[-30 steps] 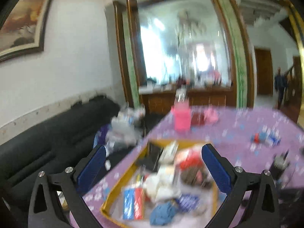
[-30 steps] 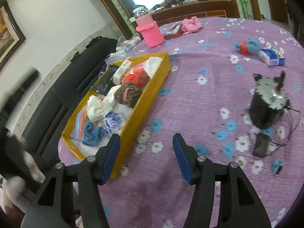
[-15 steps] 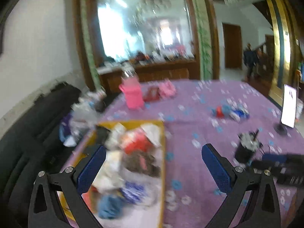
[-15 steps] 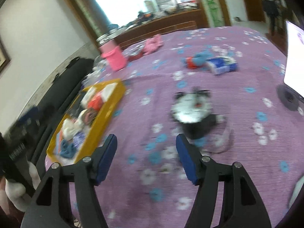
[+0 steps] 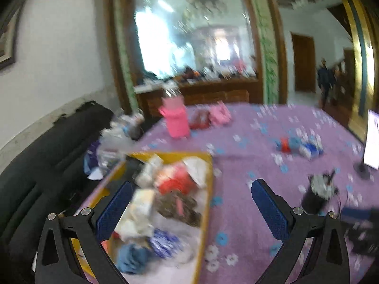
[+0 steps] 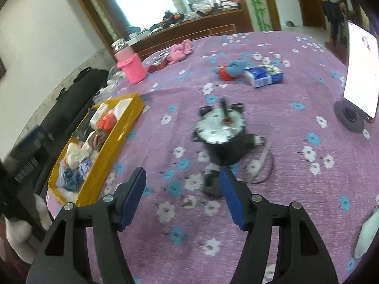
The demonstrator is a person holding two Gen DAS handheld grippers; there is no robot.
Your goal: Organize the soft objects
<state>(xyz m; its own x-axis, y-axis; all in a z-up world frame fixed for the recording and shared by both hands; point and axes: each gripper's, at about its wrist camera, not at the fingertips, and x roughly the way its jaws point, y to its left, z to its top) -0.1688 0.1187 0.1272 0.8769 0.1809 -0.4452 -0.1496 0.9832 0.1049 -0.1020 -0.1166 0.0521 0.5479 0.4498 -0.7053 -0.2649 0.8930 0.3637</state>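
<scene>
White walls; black sofa along the left wall; bright glazed partition in wood frame; brown door.

Likely a home: black sofa, floral tablecloth, framed picture.

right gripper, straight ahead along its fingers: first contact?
Probably bare purple tablecloth. The right gripper is open and empty, angled down; the black motor sits just right of that line. Depth unclear.

Bright daylight glares through the rear window; both fisheye views are motion-blurred, bending and darkening at the edges.
</scene>
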